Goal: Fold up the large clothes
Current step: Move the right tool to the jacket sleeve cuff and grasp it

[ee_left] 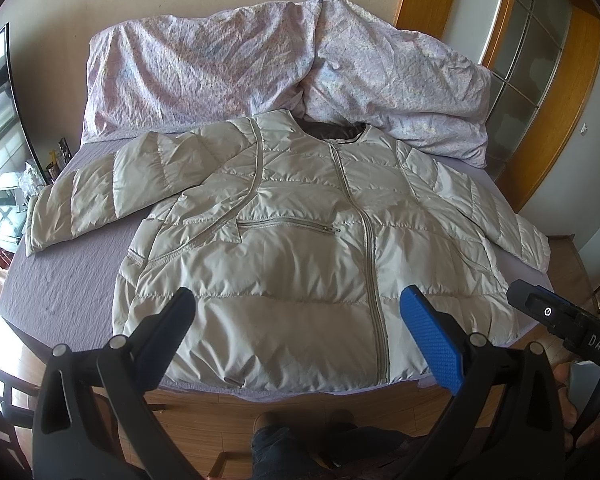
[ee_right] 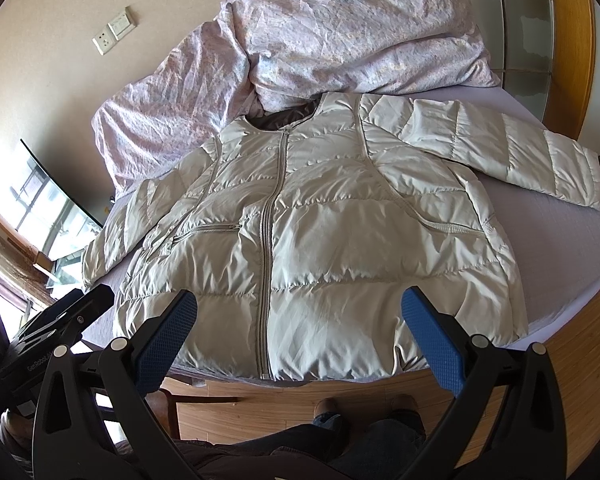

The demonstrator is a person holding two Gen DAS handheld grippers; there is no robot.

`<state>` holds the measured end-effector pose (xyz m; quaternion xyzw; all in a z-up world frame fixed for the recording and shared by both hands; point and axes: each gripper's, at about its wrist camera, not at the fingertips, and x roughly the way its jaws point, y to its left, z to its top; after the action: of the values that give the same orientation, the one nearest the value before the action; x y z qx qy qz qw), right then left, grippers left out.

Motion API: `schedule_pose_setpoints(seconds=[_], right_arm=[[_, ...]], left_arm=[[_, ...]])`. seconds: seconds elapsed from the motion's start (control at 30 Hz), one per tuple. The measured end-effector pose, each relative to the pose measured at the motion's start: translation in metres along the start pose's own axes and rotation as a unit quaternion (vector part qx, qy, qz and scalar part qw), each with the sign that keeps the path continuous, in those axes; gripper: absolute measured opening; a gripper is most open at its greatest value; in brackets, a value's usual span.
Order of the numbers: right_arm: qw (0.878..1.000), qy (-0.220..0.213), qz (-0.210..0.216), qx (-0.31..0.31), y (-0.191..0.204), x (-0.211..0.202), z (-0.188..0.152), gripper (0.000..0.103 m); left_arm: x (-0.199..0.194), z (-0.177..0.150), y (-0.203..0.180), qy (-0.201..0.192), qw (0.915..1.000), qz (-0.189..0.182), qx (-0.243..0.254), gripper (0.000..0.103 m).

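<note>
A cream quilted puffer jacket [ee_left: 300, 248] [ee_right: 332, 240] lies face up and zipped on the purple bed sheet [ee_left: 60, 288], hem toward me, collar toward the duvet. One sleeve [ee_left: 100, 188] stretches out to the left, the other [ee_right: 500, 152] to the right. My left gripper [ee_left: 298, 320] hovers open above the hem, nothing between its fingers. My right gripper [ee_right: 300, 320] is likewise open over the hem, holding nothing. The right gripper's body [ee_left: 560, 320] shows at the right edge of the left wrist view.
A crumpled lilac floral duvet [ee_left: 284, 64] [ee_right: 340, 36] is piled behind the jacket. A wooden-framed glass door [ee_left: 532, 60] stands at the right, a window and cluttered sill [ee_left: 4, 140] at the left. The person's feet and legs [ee_right: 340, 428] stand on wooden floor before the bed.
</note>
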<state>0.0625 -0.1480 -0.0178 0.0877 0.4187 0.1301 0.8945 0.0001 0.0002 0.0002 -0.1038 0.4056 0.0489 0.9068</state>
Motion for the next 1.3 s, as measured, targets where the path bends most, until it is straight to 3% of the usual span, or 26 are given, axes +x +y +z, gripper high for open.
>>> schedule_pose_setpoints(seconds=[0.17,0.3,0.57,0.77,0.93,1.1,1.3], right_arm=[[1.000,-0.004,0.001,0.019,-0.016,0.008,0.015,0.102],[0.999,-0.007,-0.004,0.043,-0.040,0.020,0.033,0.102],[0.991,-0.022,-0.065,0.118,-0.136,0.039,0.081,0.102],[0.973,-0.013,-0.129,0.189,-0.235,0.052,0.106,0.098],[0.952,0.001,-0.183,0.247,-0.310,0.057,0.117,0.095],[0.932,0.006,-0.239,0.272,-0.357,0.054,0.124,0.095],[0.915,0.026,-0.267,0.300,-0.394,0.060,0.123,0.095]], left_arm=[[0.002,0.003,0.011,0.005,1.0000,0.003,-0.003,0.101],[0.036,0.017,0.011,0.013,0.9998,0.010,-0.006,0.101],[0.059,0.031,-0.003,0.025,0.9986,0.042,0.016,0.101],[0.086,0.043,-0.007,0.047,0.9972,0.058,0.006,0.101],[0.103,0.051,-0.007,0.062,0.9955,0.072,-0.004,0.101],[0.113,0.055,-0.010,0.076,0.9944,0.072,-0.010,0.101],[0.122,0.056,-0.012,0.089,0.9926,0.082,-0.010,0.101]])
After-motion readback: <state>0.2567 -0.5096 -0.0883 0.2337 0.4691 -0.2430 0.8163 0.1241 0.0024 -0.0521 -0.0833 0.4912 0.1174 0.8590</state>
